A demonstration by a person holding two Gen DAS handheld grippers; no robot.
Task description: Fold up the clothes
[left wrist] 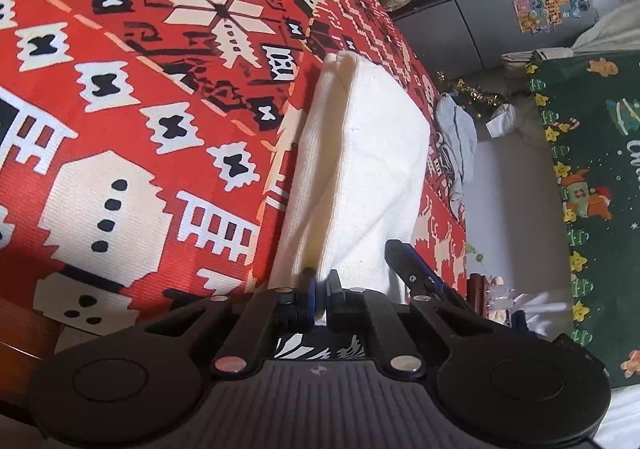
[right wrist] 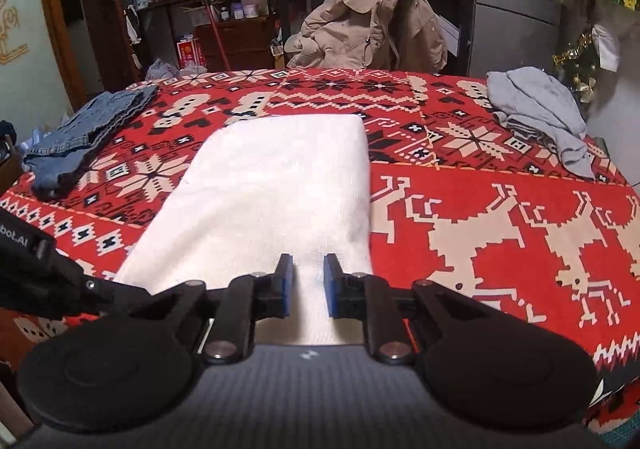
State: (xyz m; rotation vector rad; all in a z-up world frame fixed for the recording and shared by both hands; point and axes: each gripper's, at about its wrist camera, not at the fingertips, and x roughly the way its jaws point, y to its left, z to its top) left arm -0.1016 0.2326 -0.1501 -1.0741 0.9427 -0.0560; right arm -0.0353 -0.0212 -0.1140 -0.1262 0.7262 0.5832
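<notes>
You have three garments on the one red patterned cover (right wrist: 480,217): one folded white cloth (right wrist: 272,185), one pair of blue jeans (right wrist: 80,137) and one crumpled grey garment (right wrist: 540,109). Beyond it, one beige jacket (right wrist: 372,17) is draped over a chair. Your two grippers count as left gripper (left wrist: 322,289) and right gripper (right wrist: 308,285).

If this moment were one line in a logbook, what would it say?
task: fold clothes | left gripper: shut on white cloth | right gripper: open over its near edge | jeans, grey garment: aside

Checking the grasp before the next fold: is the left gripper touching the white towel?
Touching. The left wrist view shows the left gripper with its blue pads pressed together on the white towel, whose near edge runs between them.
</notes>
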